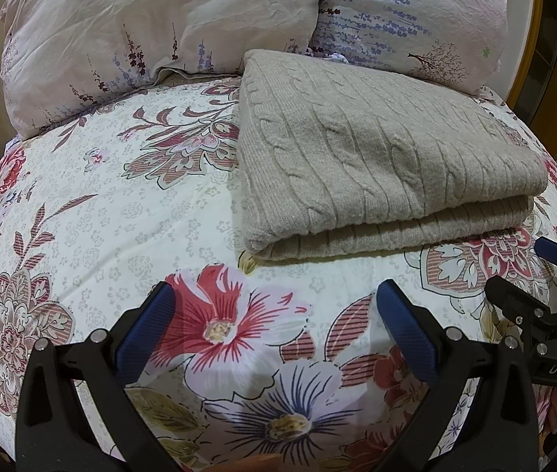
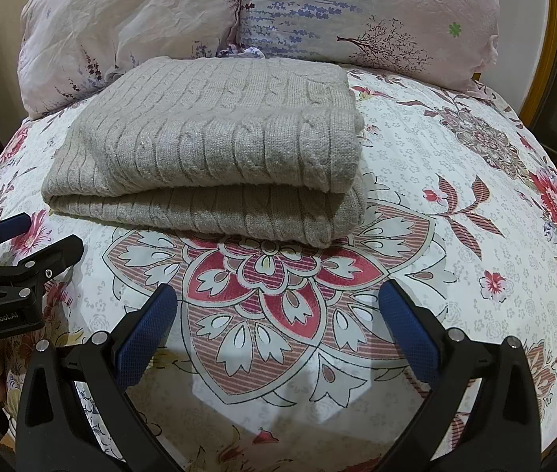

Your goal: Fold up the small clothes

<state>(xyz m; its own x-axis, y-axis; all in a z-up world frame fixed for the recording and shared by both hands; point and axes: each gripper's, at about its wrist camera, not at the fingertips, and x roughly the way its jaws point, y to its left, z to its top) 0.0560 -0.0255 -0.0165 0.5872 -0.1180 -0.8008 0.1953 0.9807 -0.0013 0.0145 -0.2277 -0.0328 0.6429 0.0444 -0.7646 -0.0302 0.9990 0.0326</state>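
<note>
A beige cable-knit sweater lies folded in a thick stack on the floral bedspread; it also shows in the right wrist view. My left gripper is open and empty, hovering over the bedspread just short of the sweater's near edge. My right gripper is open and empty, also a little in front of the sweater. The right gripper shows at the right edge of the left wrist view, and the left gripper at the left edge of the right wrist view.
Two floral pillows lean at the head of the bed behind the sweater. A yellow wooden frame stands to the far right. The bedspread extends right of the sweater.
</note>
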